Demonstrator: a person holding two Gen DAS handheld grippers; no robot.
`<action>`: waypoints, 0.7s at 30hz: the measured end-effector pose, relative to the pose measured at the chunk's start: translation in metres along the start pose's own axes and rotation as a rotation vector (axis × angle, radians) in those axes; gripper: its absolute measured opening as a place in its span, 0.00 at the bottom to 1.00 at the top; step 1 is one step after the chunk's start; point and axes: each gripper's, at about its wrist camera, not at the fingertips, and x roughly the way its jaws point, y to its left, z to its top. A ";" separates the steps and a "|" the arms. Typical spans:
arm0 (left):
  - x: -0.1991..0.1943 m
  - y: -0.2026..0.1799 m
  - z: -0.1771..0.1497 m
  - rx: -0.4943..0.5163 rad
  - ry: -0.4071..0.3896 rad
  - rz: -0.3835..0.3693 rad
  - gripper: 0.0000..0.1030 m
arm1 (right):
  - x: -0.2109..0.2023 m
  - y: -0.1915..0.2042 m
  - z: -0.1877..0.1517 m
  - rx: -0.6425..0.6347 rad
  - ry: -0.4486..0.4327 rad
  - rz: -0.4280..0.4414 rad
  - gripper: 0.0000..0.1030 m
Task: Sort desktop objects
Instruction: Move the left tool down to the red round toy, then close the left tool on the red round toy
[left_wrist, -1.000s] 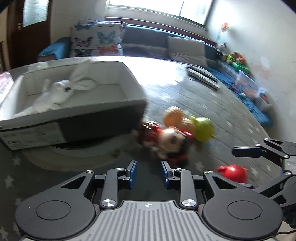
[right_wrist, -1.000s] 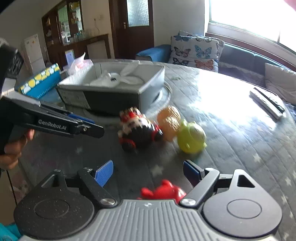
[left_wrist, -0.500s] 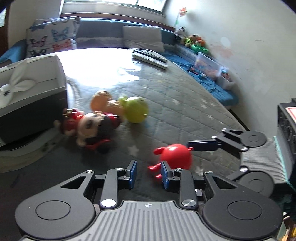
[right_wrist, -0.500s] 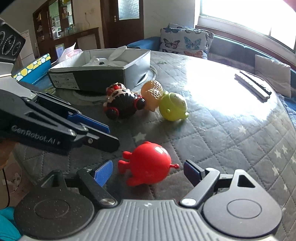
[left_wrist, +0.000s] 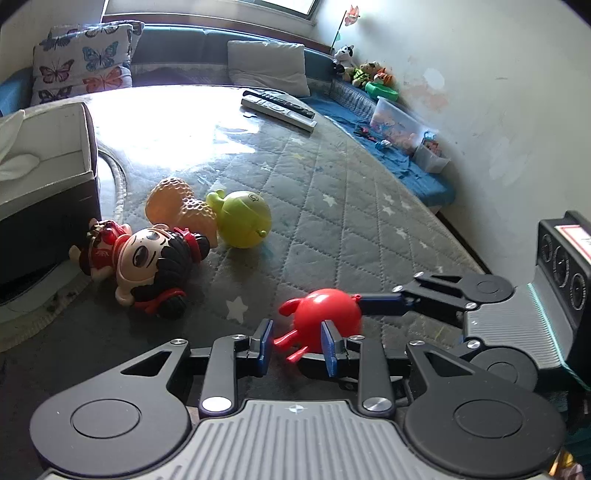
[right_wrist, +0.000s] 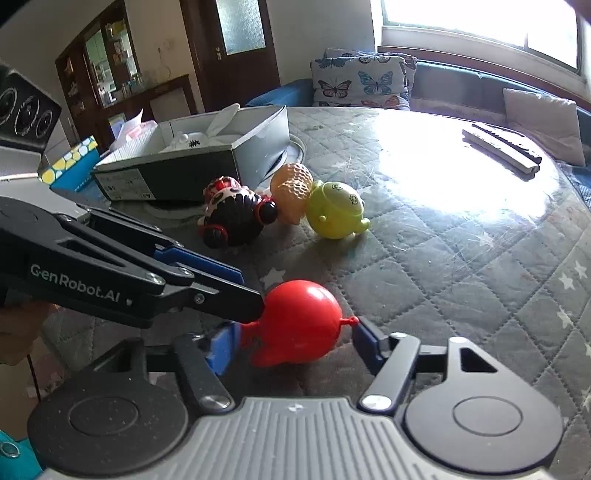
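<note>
A round, glossy red toy (right_wrist: 299, 321) lies between the closing right gripper (right_wrist: 291, 345) pads. The left gripper (left_wrist: 297, 341), part-spread and empty, sits beside it. Bare quilted table (right_wrist: 461, 266) lies beyond.

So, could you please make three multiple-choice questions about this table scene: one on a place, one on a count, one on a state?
1. Where does the round red plastic toy lie?
A. inside the grey cardboard box
B. on the quilted grey table cover, between the right gripper's fingers
C. on the sofa

2. How many toys lie in a cluster beside the box?
A. one
B. three
C. five

3. In what state is the box?
A. open on top, with a white plush rabbit inside
B. closed with a lid
C. turned upside down

Answers: 1 B, the right wrist view shows the red toy on the cover between both blue pads. 2 B, black-haired doll, orange bumpy toy, yellow-green round toy. 3 A, no lid is on it and the rabbit's ears rise above the rim.
</note>
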 end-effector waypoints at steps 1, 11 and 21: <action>0.000 0.001 0.000 -0.004 0.002 -0.010 0.30 | 0.001 0.000 0.000 0.007 0.000 0.014 0.59; 0.005 0.011 0.006 -0.046 0.012 -0.081 0.31 | 0.009 0.005 0.006 0.010 -0.012 0.025 0.57; 0.013 0.016 0.015 -0.037 0.052 -0.088 0.39 | 0.016 0.007 0.011 0.002 -0.019 0.026 0.57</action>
